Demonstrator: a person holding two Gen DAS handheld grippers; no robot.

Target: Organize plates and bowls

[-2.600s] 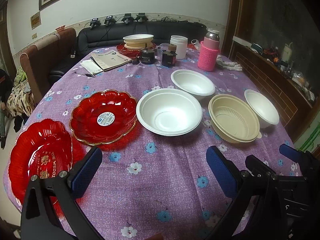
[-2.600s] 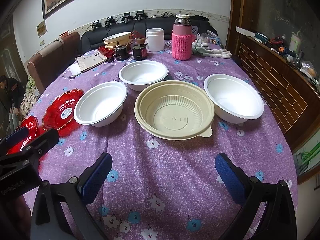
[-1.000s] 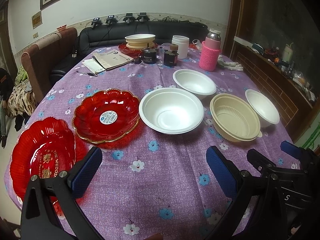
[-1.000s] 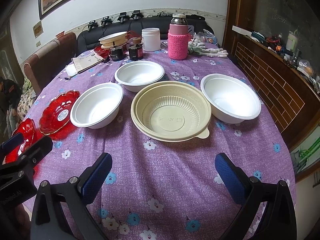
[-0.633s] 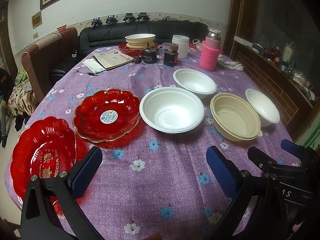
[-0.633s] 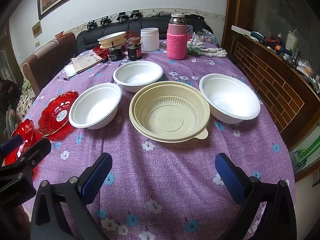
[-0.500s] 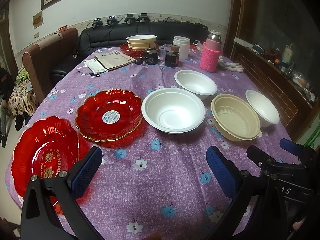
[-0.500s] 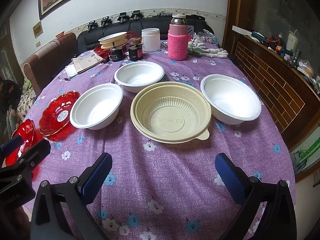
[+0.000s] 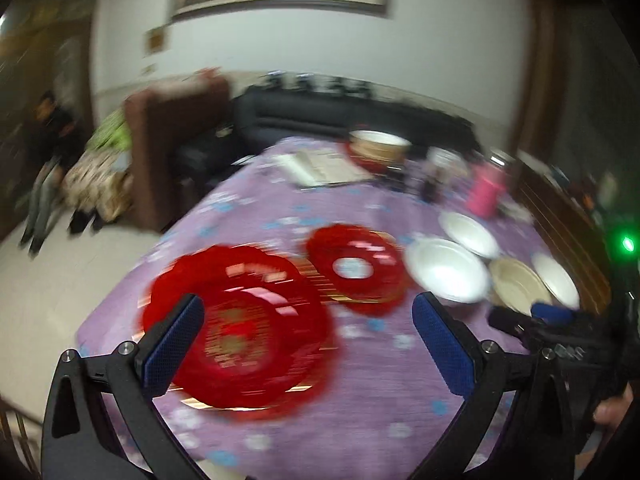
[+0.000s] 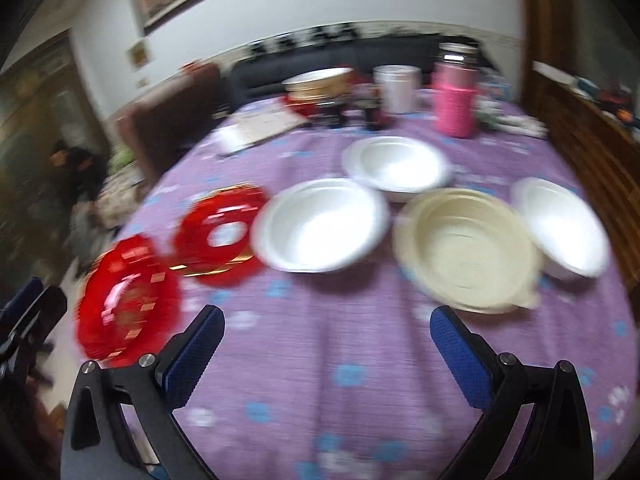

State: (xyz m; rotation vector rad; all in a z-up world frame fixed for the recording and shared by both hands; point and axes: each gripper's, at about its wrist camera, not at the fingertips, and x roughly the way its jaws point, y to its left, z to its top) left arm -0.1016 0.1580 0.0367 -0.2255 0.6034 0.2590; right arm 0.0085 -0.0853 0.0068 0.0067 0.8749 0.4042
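Observation:
Both views are blurred by motion. A large red scalloped plate (image 9: 240, 328) lies at the table's near left corner, and my left gripper (image 9: 308, 340) stands open just above its near edge. A second red plate (image 9: 354, 268) with a white sticker sits behind it. To the right are a white bowl (image 9: 448, 274), another white bowl (image 9: 468, 234), a beige bowl (image 9: 518, 286) and a third white bowl (image 9: 556, 278). My right gripper (image 10: 328, 350) is open over bare cloth, in front of the white bowl (image 10: 320, 226) and the beige bowl (image 10: 466, 246).
A purple flowered cloth (image 10: 360, 380) covers the table. At the far end stand a pink-sleeved bottle (image 10: 456, 98), a white jar (image 10: 396, 88), stacked dishes (image 10: 318, 80) and papers (image 10: 264, 124). A brown chair (image 9: 168, 152) and a seated person (image 9: 48, 160) are left of the table.
Both grippers have swung sharply to the left. The large red plate now lies between the left gripper's fingers in view. Plates and bowls stay where they were.

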